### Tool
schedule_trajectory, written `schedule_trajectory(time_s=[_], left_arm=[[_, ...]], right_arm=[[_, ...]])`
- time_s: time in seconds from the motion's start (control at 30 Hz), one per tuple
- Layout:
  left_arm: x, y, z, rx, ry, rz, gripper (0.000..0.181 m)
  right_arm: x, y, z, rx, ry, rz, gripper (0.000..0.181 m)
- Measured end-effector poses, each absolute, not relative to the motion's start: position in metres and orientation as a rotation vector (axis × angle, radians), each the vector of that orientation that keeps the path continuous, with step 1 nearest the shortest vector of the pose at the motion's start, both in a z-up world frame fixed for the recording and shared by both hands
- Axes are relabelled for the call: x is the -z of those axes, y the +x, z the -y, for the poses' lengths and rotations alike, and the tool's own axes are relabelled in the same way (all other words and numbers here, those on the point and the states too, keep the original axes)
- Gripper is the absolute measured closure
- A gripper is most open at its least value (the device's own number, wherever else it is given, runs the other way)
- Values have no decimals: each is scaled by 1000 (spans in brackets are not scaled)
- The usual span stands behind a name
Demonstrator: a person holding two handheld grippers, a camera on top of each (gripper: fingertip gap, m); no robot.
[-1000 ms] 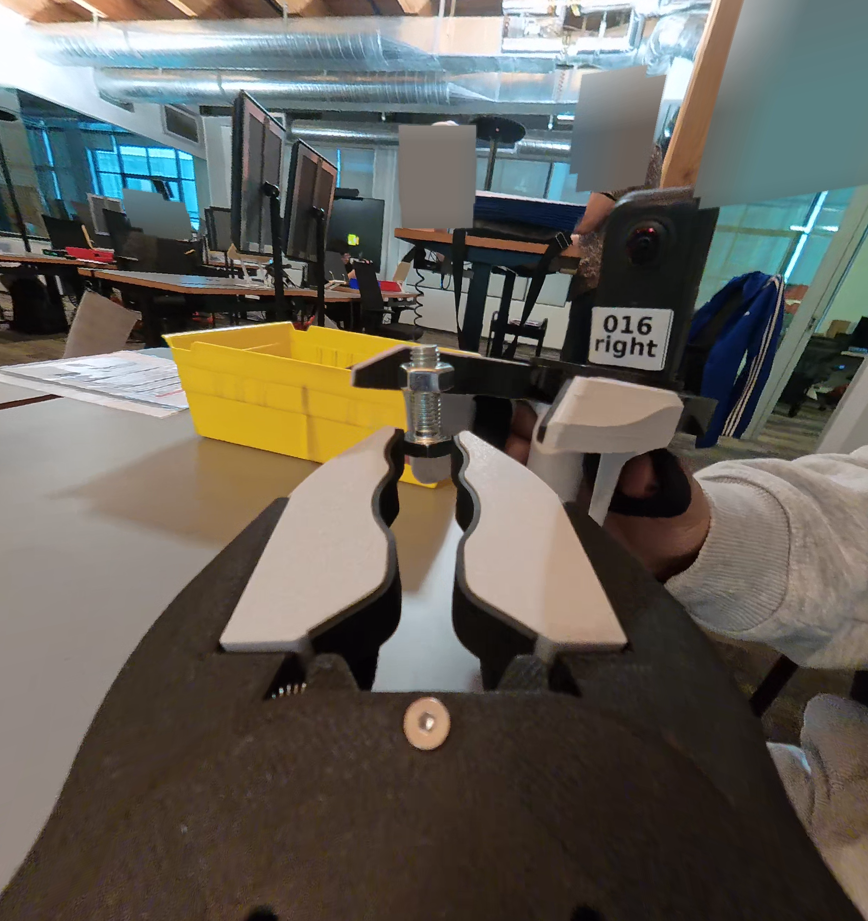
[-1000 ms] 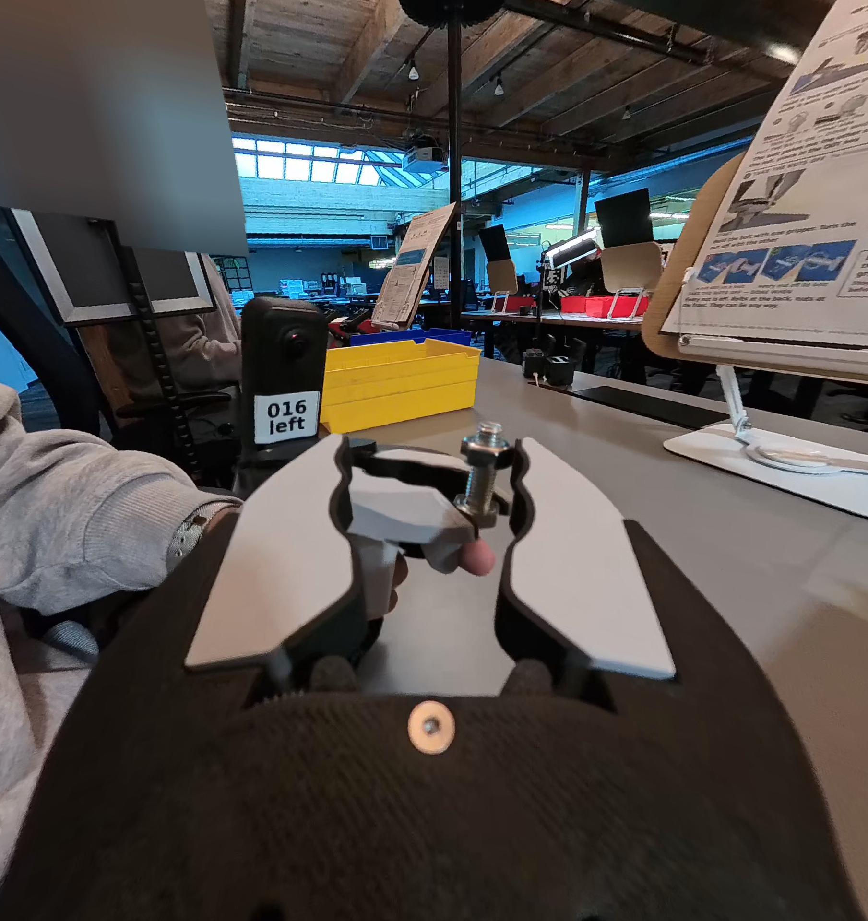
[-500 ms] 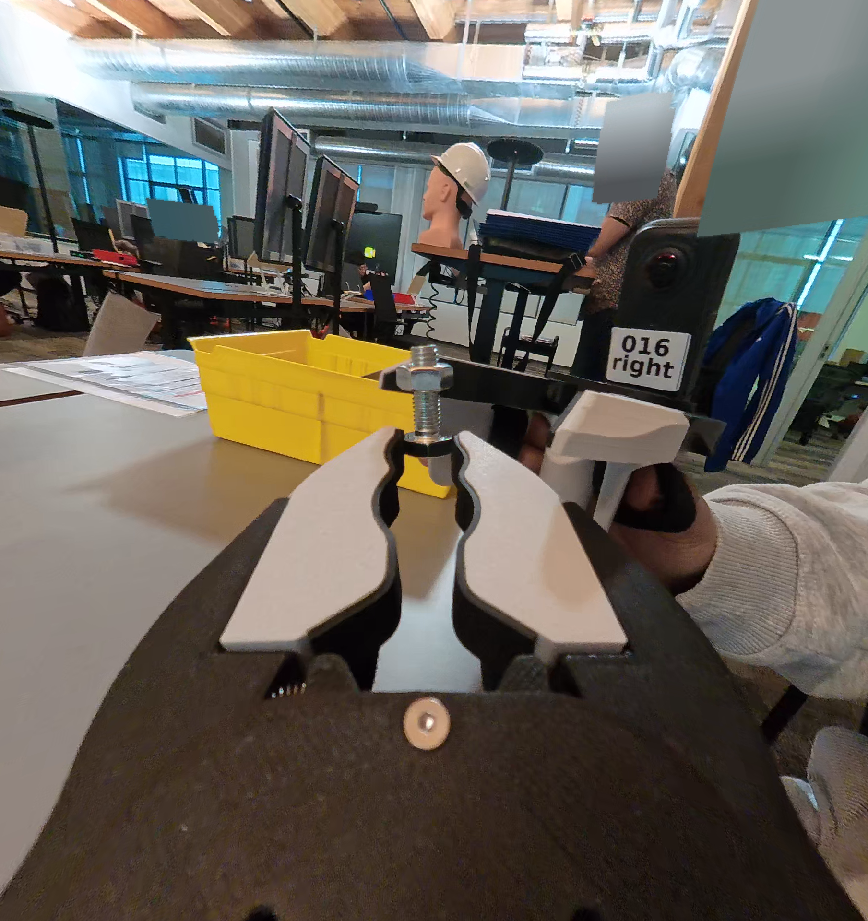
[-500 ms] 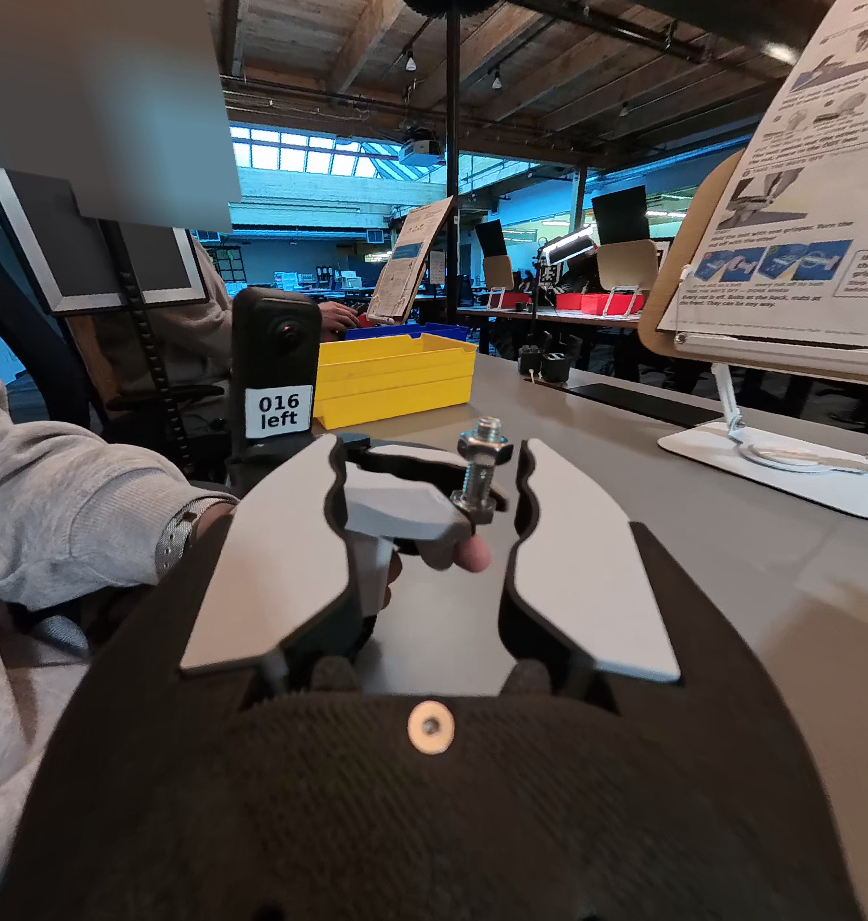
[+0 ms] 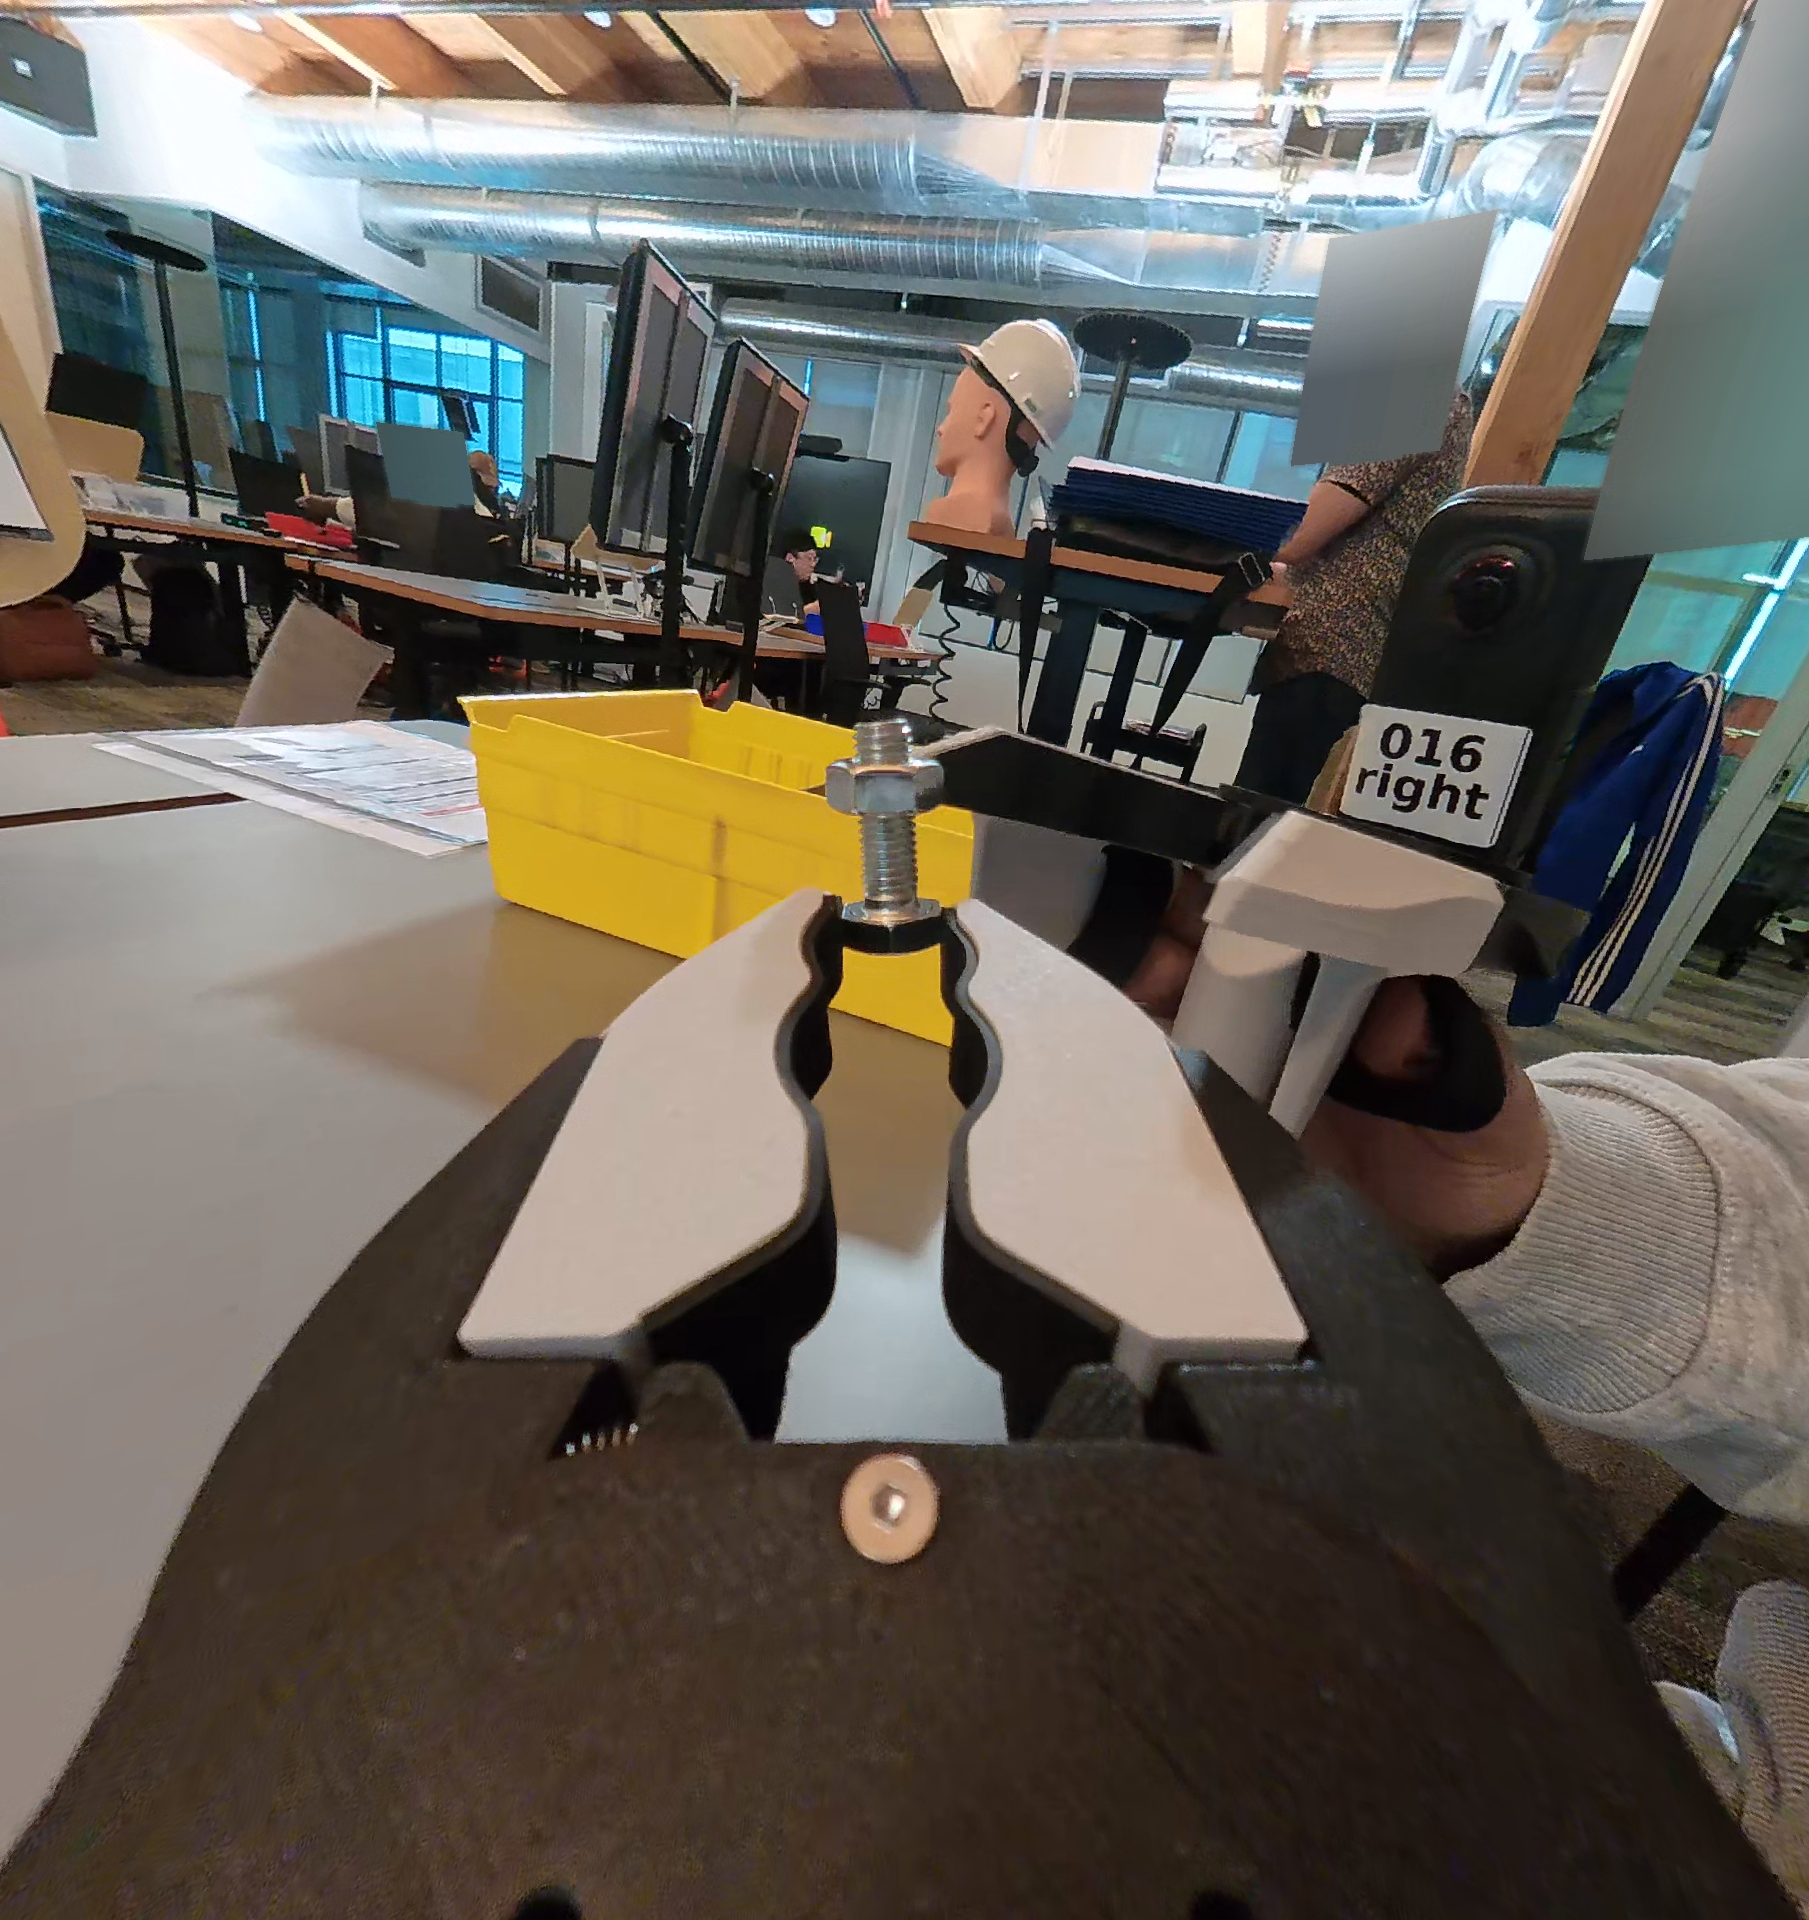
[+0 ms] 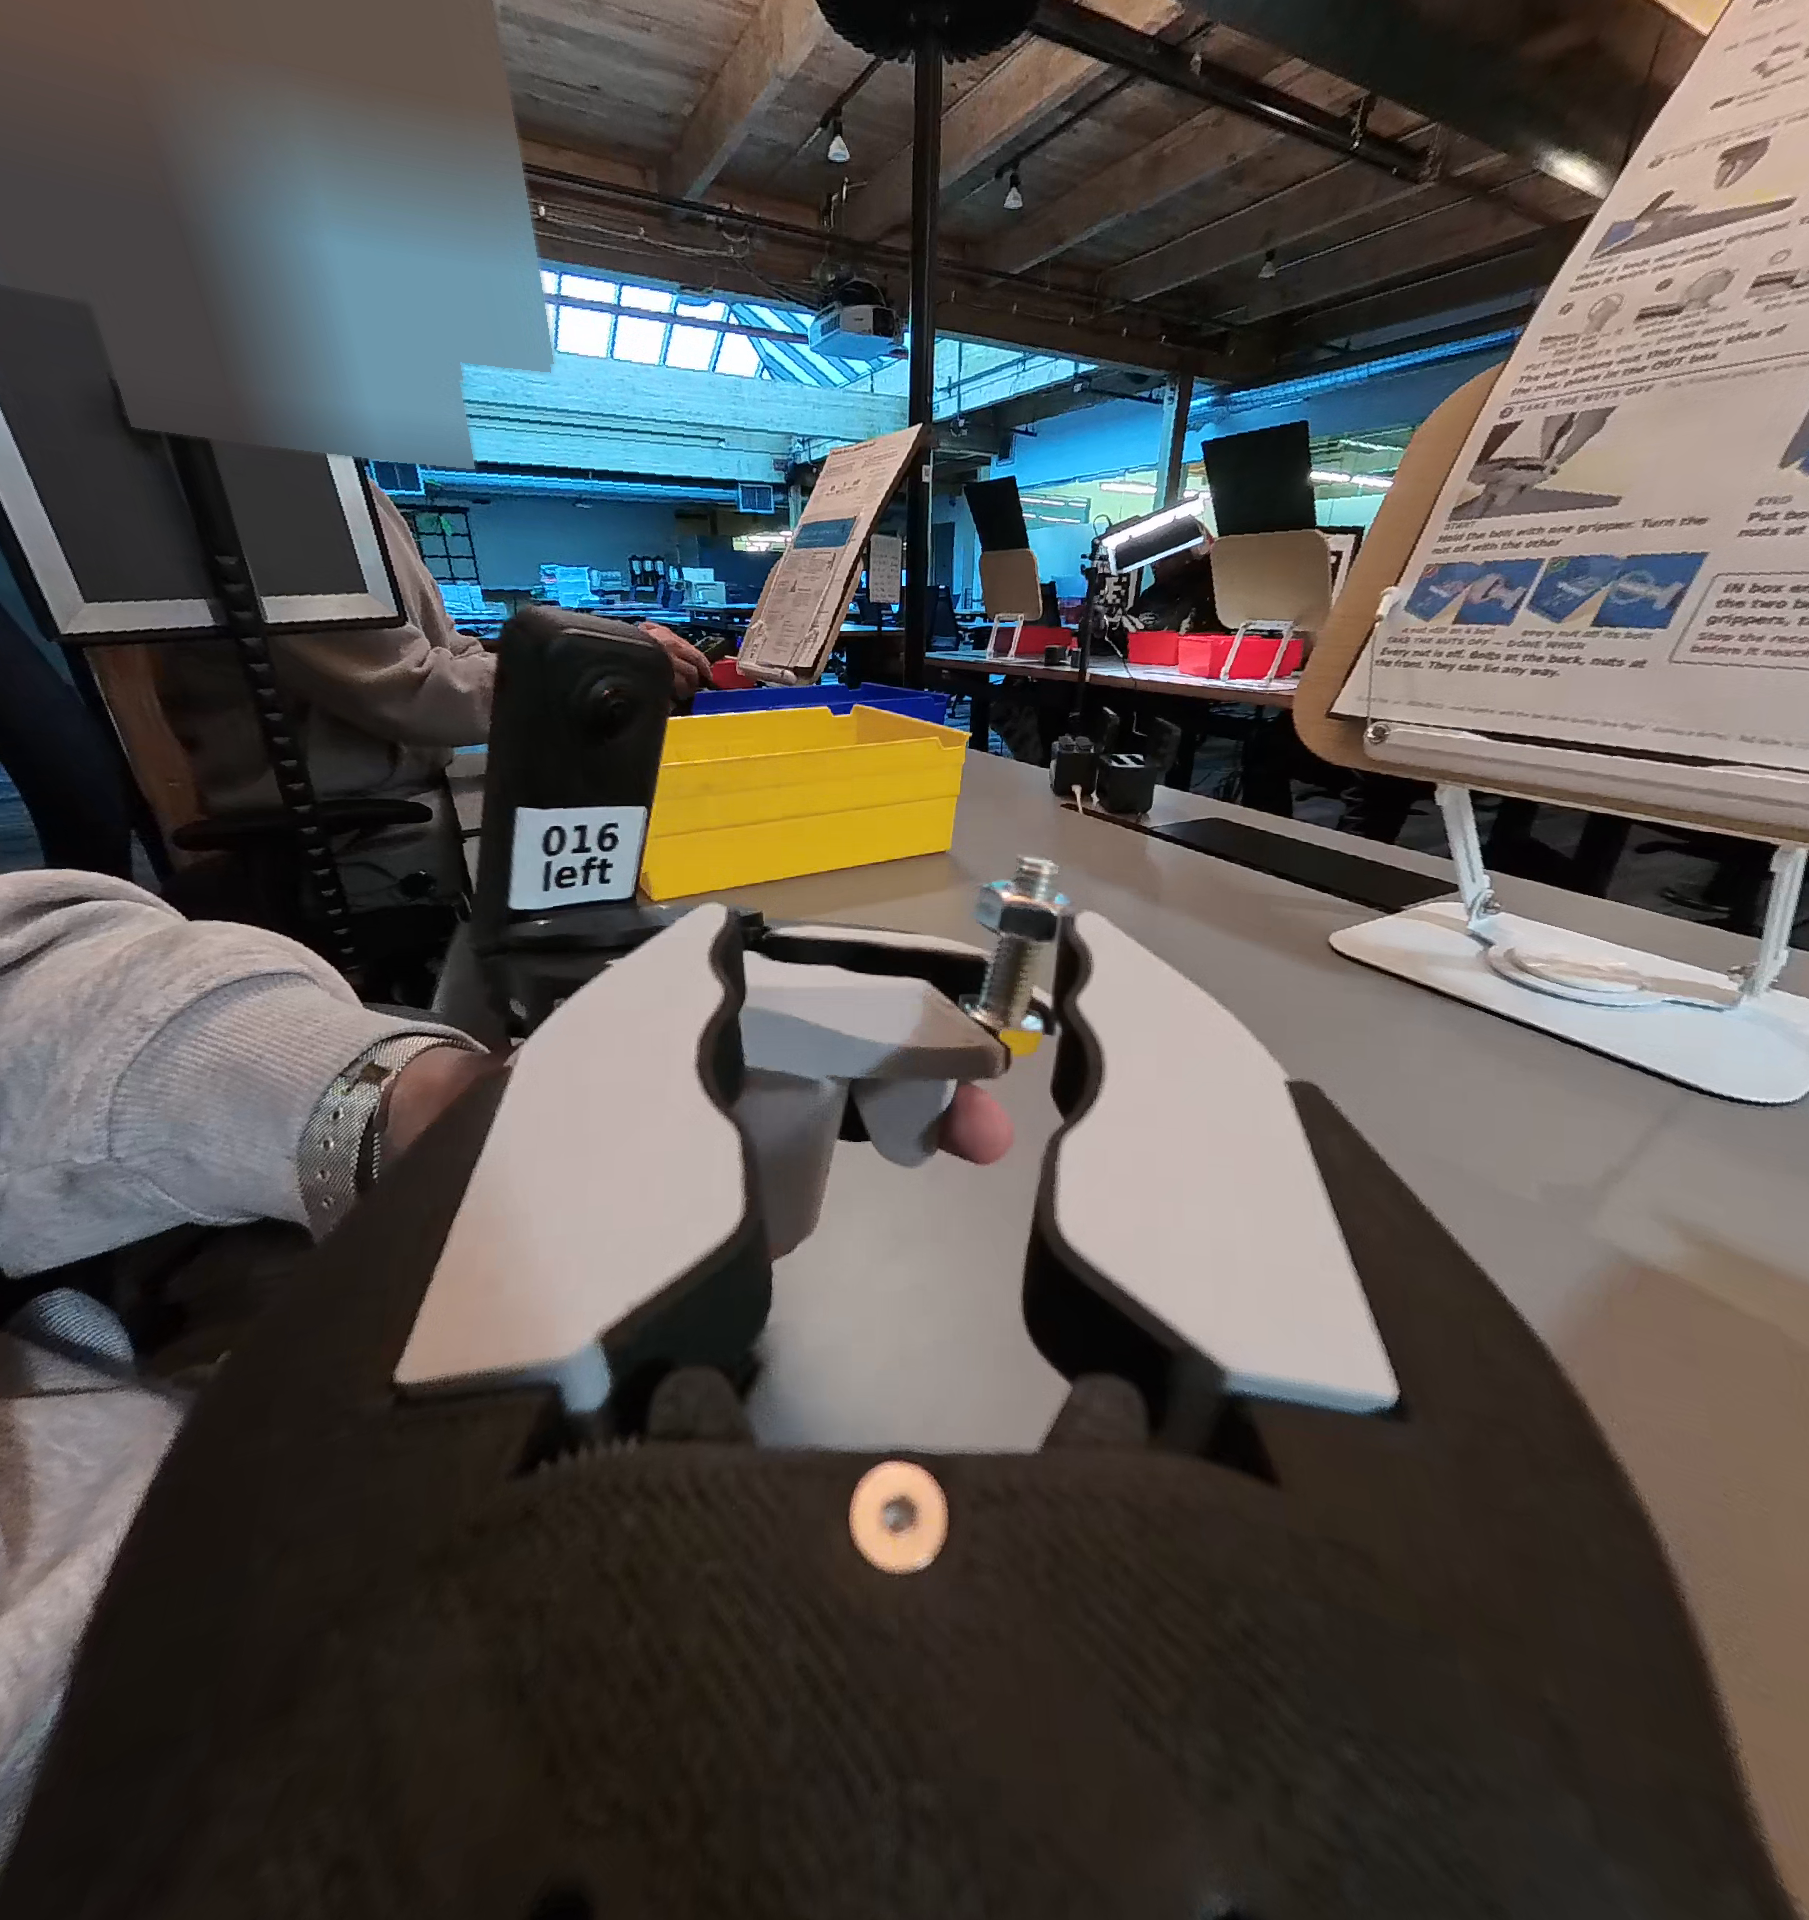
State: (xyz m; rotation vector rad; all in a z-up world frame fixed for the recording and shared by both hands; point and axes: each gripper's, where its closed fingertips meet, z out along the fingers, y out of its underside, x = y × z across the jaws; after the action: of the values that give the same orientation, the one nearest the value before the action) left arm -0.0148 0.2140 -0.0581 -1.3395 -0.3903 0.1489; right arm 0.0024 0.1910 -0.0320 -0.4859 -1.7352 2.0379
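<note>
The left gripper (image 5: 887,925) is pinching the head of a bolt (image 5: 884,842) between its fingertips, and the bolt stands upright with its threaded end pointing up. A nut (image 5: 882,787) sits high on the thread, close to the top. The right gripper (image 6: 900,940) has its fingers spread wide, the bolt standing just inside the right-hand finger (image 6: 1180,1153). In the left wrist view one black fingertip of that gripper reaches in from the right and meets the nut's side; whether it truly presses on it is hard to say from here. A hand (image 5: 1419,1143) in a grey sleeve (image 5: 1700,1247) holds the right gripper's white handle; in the right wrist view another hand (image 6: 432,1091), with a metal watch band at the wrist, holds the left one.

Both grippers hover above the near edge of a grey table (image 5: 204,1039). Beyond the bolt, toward the table's far side, rests a yellow bin (image 5: 661,831). A printed sheet (image 5: 328,774) lies flat near the far left corner. At the right edge a white stand (image 6: 1606,997) props up an instruction board (image 6: 1648,468).
</note>
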Motion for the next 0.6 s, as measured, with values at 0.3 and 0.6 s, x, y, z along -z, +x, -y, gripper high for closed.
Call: schedule_trajectory(time_s=[0.3,0.6], left_arm=[[59,-14,-215,-144,-1345,393,163],[60,-12,-217,-152,-1359,375,163]], right_arm=[[32,3,-189,-2050,-488,1734,121],[35,2,-188,-2039,-493,1748,117]])
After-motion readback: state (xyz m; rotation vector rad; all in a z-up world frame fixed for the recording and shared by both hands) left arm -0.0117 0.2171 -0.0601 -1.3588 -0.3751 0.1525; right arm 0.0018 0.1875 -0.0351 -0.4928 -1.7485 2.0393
